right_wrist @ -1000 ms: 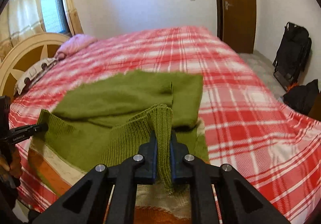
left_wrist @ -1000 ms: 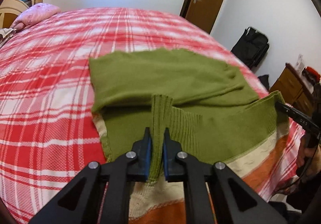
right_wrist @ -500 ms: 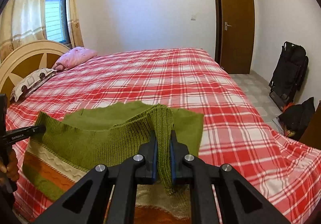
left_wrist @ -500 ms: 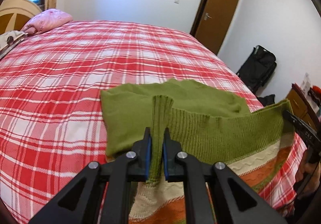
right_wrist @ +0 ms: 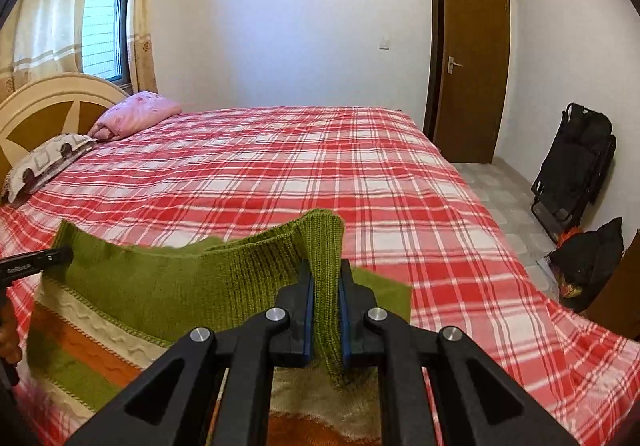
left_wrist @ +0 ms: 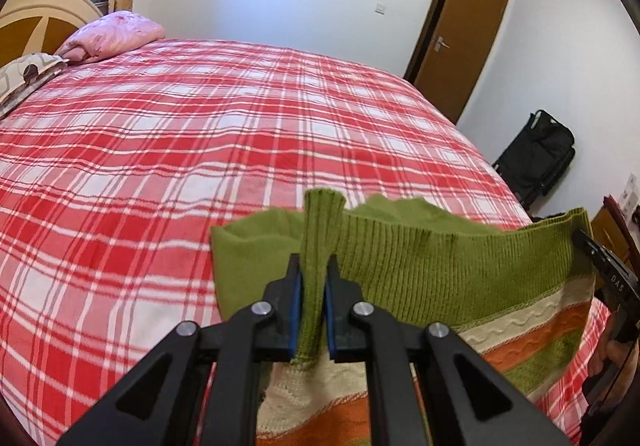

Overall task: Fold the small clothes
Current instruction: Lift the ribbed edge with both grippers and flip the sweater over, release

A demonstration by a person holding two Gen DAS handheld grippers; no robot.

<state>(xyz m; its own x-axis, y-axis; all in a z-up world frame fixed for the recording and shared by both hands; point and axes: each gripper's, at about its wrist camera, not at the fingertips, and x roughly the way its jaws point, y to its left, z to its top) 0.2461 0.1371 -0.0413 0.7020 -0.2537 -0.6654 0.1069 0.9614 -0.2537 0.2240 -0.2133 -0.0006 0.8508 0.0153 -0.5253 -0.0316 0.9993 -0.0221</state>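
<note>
A small green knit sweater point(left_wrist: 440, 266) with cream and orange stripes hangs lifted above the red plaid bed point(left_wrist: 200, 134). My left gripper point(left_wrist: 313, 266) is shut on the ribbed hem at one corner. My right gripper point(right_wrist: 325, 278) is shut on the ribbed hem at the other corner; the sweater point(right_wrist: 180, 286) stretches between them. The green upper part point(left_wrist: 248, 258) still trails on the bed behind the raised hem. Each view shows the tip of the other gripper at the hem's far end.
A pink pillow point(right_wrist: 136, 114) and a patterned pillow point(right_wrist: 44, 166) lie by the headboard at the far left. A brown door point(right_wrist: 472, 62) and black bags point(right_wrist: 576, 166) stand to the right of the bed.
Both grippers have lifted the hem up off the bed. The sweater's lower part now hangs upright between them, and less of the green body shows flat on the bed.
</note>
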